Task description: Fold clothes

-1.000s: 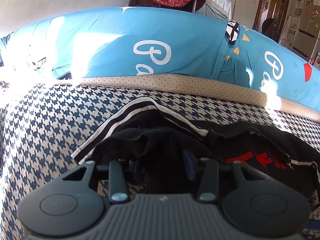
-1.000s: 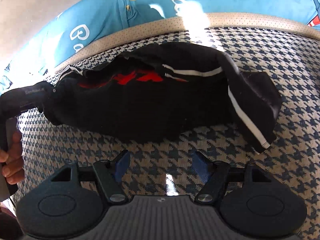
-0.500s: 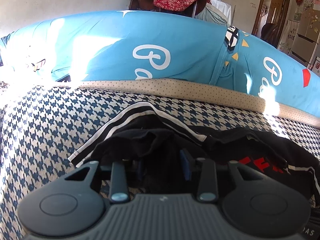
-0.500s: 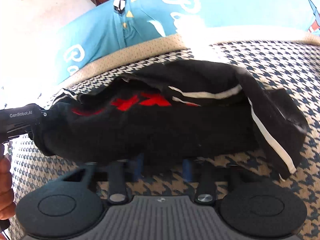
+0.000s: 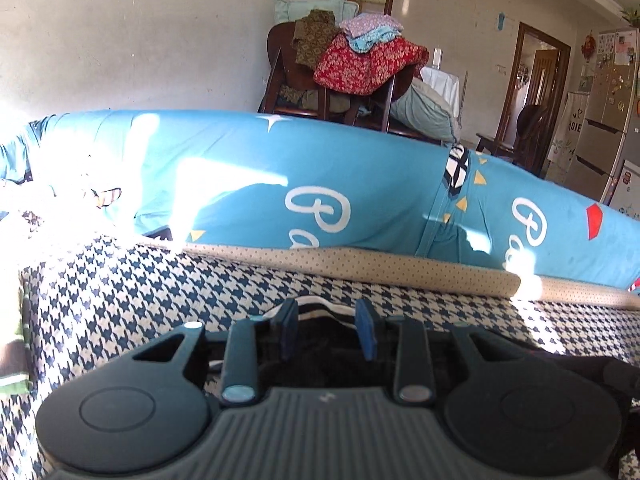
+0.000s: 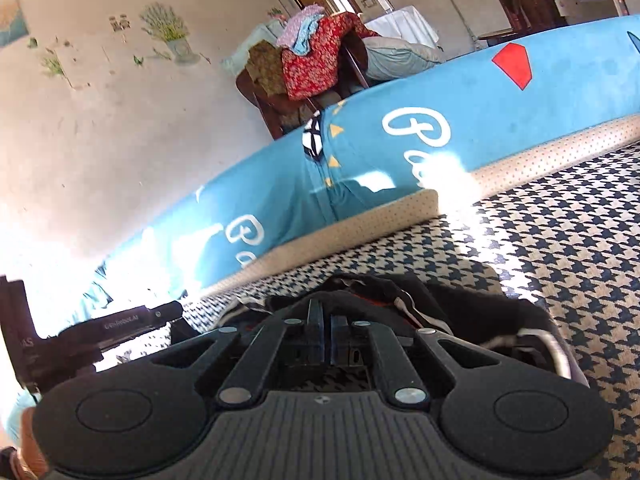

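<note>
A black garment [image 5: 320,354] with white stripes and red lettering lies bunched on the houndstooth sofa cover [image 5: 120,304]. My left gripper [image 5: 327,328] has its blue pads around a thick fold at the striped end; the jaws are closing, with cloth filling the gap, and that end is lifted. In the right wrist view, my right gripper [image 6: 325,320] is shut on the garment [image 6: 472,308] at its near edge, and the cloth is heaped just past the fingertips. The left tool's body [image 6: 120,322] shows at the garment's far left end.
A long blue printed bolster [image 5: 280,184] with a beige dotted edge [image 5: 360,268] runs along the back of the sofa cover [image 6: 560,264]. Behind it stands a chair piled with clothes [image 5: 360,64]. A fridge [image 5: 608,120] is at the far right. A hand [image 6: 28,440] shows at the lower left.
My right gripper moved onto the garment's near edge and shut on it. Both grippers then rose and tipped upward, lifting the cloth, so more of the room shows.
</note>
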Action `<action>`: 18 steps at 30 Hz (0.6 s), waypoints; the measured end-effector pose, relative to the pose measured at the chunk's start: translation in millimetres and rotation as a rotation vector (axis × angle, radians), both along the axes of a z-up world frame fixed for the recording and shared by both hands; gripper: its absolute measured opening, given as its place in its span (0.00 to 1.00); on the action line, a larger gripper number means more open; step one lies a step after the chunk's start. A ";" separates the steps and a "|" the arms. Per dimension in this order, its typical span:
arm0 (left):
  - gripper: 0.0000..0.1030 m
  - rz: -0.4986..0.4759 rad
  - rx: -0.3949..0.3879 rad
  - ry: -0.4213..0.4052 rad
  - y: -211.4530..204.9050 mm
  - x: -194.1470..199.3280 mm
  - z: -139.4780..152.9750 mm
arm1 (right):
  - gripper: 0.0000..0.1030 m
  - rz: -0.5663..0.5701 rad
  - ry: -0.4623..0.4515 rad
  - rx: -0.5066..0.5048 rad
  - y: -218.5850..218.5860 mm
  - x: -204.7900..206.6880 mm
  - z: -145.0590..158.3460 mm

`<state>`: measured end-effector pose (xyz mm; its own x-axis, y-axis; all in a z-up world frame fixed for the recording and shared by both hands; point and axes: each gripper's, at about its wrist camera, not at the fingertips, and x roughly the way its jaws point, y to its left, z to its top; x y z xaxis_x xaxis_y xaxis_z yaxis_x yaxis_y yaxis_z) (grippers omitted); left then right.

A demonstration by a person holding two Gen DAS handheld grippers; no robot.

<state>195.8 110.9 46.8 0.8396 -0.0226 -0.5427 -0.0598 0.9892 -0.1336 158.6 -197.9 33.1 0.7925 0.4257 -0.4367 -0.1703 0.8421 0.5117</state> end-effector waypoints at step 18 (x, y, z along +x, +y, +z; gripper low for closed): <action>0.55 -0.287 -0.075 0.239 -9.3 -13.3 -37.7 | 0.05 -0.221 0.201 -0.087 -17.3 33.2 -32.5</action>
<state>182.5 101.6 9.1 0.6433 -0.2858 -0.7103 0.1806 0.9582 -0.2220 191.8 -215.2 0.6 0.7560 0.2064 -0.6211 0.1193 0.8897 0.4408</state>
